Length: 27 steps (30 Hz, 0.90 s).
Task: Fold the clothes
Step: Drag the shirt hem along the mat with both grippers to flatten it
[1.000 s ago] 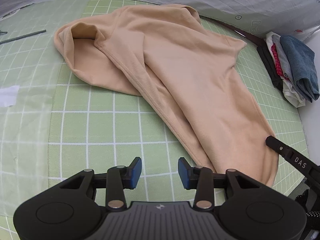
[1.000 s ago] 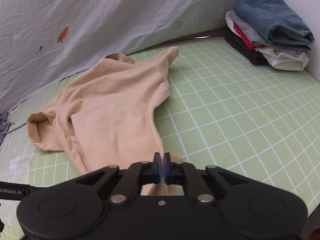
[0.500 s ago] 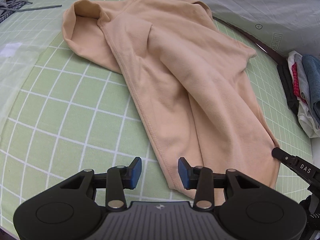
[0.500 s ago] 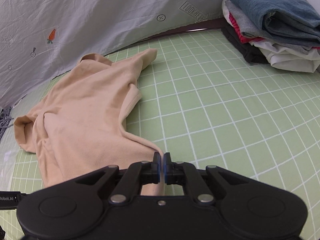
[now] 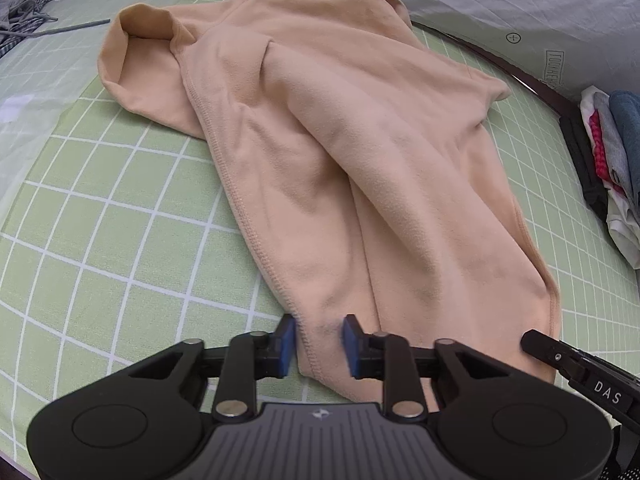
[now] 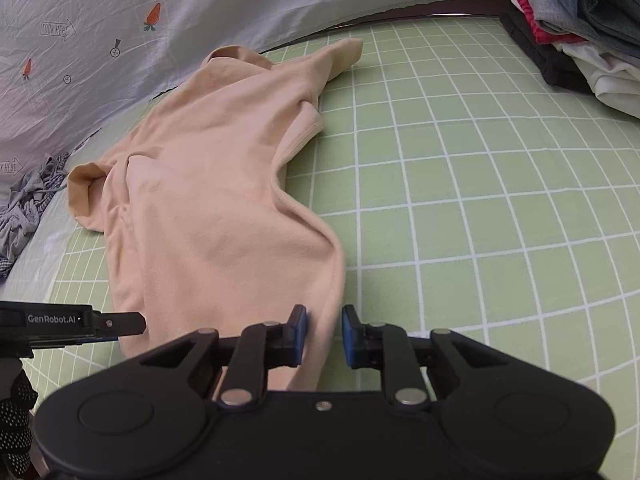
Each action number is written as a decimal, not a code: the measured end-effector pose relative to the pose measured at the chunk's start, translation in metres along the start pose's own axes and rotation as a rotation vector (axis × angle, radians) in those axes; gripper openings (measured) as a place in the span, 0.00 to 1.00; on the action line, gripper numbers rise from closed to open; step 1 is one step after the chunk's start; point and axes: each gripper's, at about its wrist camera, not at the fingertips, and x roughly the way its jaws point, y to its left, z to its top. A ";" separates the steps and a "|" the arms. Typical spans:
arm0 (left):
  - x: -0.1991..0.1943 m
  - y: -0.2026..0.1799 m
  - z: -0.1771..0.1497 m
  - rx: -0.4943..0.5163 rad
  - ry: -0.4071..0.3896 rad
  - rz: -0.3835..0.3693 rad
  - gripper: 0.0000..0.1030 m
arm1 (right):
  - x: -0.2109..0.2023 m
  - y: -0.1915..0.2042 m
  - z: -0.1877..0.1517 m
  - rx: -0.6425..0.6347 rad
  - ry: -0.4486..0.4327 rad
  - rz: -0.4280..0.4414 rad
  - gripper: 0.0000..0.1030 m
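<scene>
A peach T-shirt (image 5: 328,152) lies crumpled on the green grid mat (image 5: 104,232), its hem nearest me and one sleeve opening at the far left. My left gripper (image 5: 318,340) is open, its blue pads either side of the hem's left corner. In the right wrist view the shirt (image 6: 208,184) runs away to the upper left. My right gripper (image 6: 324,336) is open, with the hem's right corner lying between its pads. Each gripper's tip shows at the edge of the other's view.
A stack of folded clothes (image 6: 576,28) sits at the mat's far right corner, also in the left wrist view (image 5: 612,160). A crumpled grey striped garment (image 6: 28,208) lies off the mat's left edge. A grey printed sheet (image 6: 160,20) rises behind the mat.
My right gripper has opened and let go of the hem corner. My left gripper has moved right and forward so its open pads now straddle the hem's left corner.
</scene>
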 end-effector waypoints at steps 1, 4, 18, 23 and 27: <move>0.000 0.002 0.000 -0.008 0.000 0.002 0.08 | -0.001 0.000 0.000 0.006 -0.004 0.001 0.11; -0.006 0.009 0.002 -0.016 -0.014 0.003 0.05 | -0.004 0.000 0.002 0.029 -0.029 -0.013 0.07; -0.095 0.114 0.014 -0.153 -0.147 0.072 0.04 | -0.020 0.037 -0.007 0.123 -0.121 -0.063 0.03; -0.105 0.147 -0.001 -0.157 -0.111 0.062 0.05 | -0.026 0.052 -0.021 0.165 -0.123 -0.101 0.03; -0.094 0.161 -0.012 -0.154 -0.053 0.060 0.05 | -0.027 0.058 -0.038 0.186 -0.100 -0.158 0.03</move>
